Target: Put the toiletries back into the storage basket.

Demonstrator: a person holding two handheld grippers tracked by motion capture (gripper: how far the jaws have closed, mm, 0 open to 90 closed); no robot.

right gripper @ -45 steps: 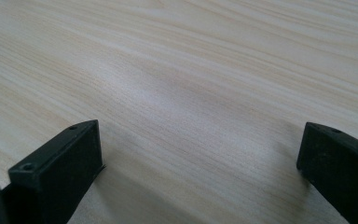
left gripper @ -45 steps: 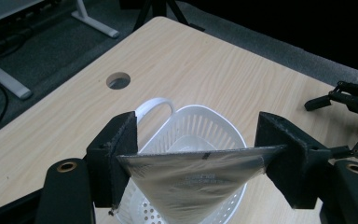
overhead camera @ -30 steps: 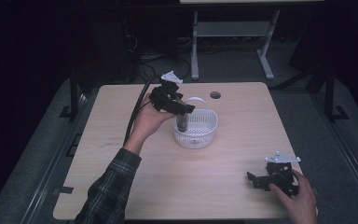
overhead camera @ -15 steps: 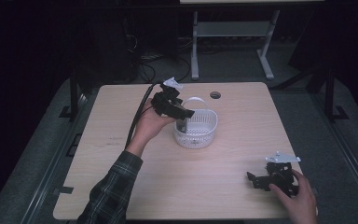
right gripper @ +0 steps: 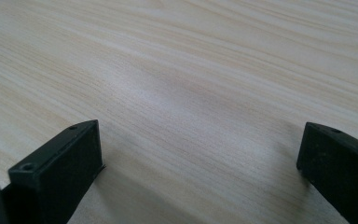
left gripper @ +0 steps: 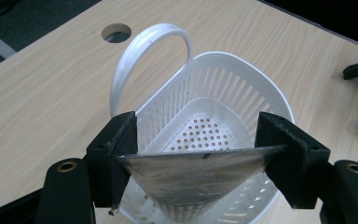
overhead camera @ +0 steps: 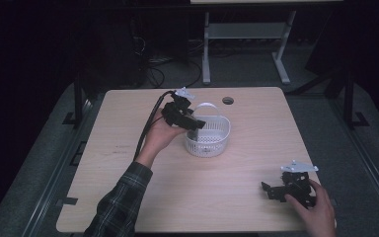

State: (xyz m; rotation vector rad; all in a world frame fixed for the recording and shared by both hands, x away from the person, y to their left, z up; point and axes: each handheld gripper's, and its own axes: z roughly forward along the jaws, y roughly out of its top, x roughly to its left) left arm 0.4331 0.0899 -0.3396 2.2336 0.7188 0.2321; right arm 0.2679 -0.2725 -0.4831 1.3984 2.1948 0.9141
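The left gripper [left gripper: 193, 154] has its two black blocky jaws clamped on a silvery foil pouch [left gripper: 193, 179], one pad on each side edge. The pouch looks thin and crinkly, metallic grey with some faint print that's too blurry to read, and it tapers downward from a straight top edge into a kind of wedge shape. It hangs right over the near rim of a white plastic basket [left gripper: 235, 88], dipping down into it; whether it touches the basket's bottom can't be told.

The basket is a rounded, slightly squarish tub with slotted vertical ribs all around the wall, a floor dotted with small round holes, and a smooth looping handle [left gripper: 140, 51] standing up at the far side. In the high view the basket [overhead camera: 208, 143] sits around the middle of the table, a bit toward the far edge, with the left gripper [overhead camera: 190, 121] over its left rim.

The table [overhead camera: 227, 197] is pale wood-grain laminate, matte, with rounded corners and a round cable hole [overhead camera: 228, 100] near the far edge.

The right gripper [overhead camera: 276, 190] rests low near the front right corner, well apart from the basket. Its jaws stand wide with just bare tabletop [right gripper: 191, 93] between them, nothing grasped.
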